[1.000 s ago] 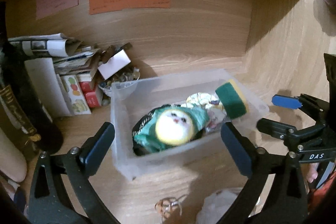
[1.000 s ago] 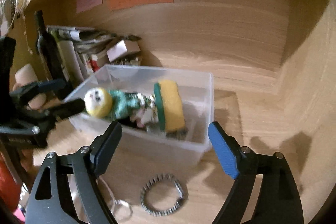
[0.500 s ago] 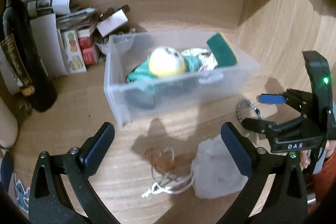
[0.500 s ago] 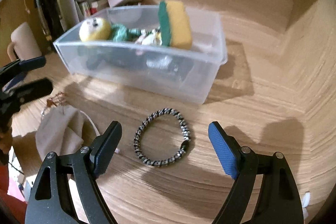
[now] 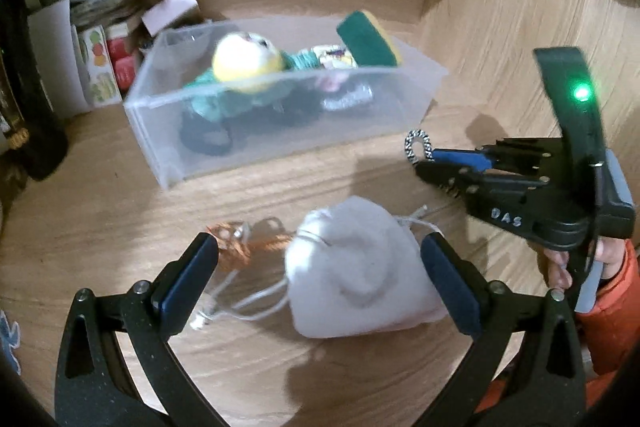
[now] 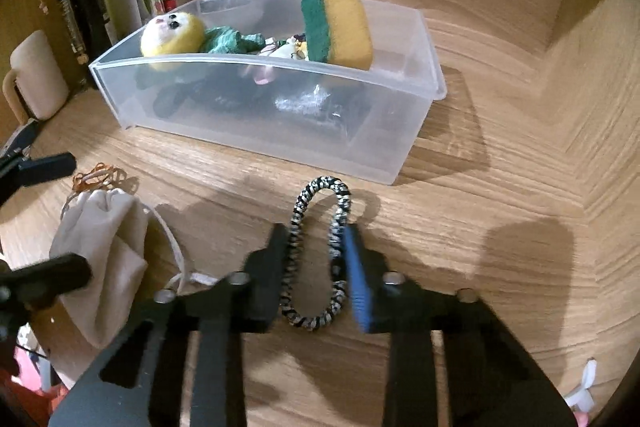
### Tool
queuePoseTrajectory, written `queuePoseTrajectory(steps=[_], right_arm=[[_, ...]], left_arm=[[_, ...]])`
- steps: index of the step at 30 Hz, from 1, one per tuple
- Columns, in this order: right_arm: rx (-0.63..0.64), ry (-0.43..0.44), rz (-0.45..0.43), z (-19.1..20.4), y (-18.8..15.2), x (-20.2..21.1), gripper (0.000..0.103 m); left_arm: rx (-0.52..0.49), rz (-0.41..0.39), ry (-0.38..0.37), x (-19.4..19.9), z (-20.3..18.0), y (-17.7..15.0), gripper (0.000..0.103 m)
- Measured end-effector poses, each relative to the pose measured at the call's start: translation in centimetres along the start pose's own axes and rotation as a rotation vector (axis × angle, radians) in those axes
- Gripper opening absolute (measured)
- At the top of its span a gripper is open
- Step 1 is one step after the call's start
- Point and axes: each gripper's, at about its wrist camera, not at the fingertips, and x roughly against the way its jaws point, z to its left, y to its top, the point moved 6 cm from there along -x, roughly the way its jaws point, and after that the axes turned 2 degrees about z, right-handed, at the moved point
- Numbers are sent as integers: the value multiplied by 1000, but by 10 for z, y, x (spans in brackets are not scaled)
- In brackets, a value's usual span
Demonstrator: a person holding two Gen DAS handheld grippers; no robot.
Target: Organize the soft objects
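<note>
Left wrist view: the left gripper [image 5: 318, 263] has its jaws wide apart on either side of a white cloth drawstring pouch [image 5: 360, 277] lying on the wooden bench [image 5: 100, 211], not touching it. An orange elastic loop [image 5: 240, 247] lies beside the pouch. Behind, a clear plastic bin [image 5: 280, 115] holds a yellow-headed soft doll [image 5: 244, 61] and a green-and-yellow sponge [image 5: 370, 41].

Right wrist view: the right gripper [image 6: 318, 247] is pinched on a black-and-white braided hair tie [image 6: 318, 251], squeezing it into a narrow oval just in front of the bin's near wall.

Left gripper [image 5: 319, 267] spread wide, low near the front; right gripper [image 6: 318, 259] pinched nearly closed, farther right.
</note>
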Motion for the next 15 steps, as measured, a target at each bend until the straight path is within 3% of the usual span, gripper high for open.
queuePoseTrajectory(steps=[6, 8, 10, 15], right_arm=[[-13, 18, -55, -2, -17, 23, 12], [-28, 29, -83, -3, -19, 34, 12], [-42, 38, -117, -3, -19, 46, 12], [-55, 47, -174, 0, -17, 67, 12]], left_arm=[[11, -13, 21, -4, -1, -7, 102], [1, -28, 14, -2, -3, -8, 93], [-24, -18, -1, -2, -6, -8, 72], [-26, -15, -24, -2, -7, -7, 47]])
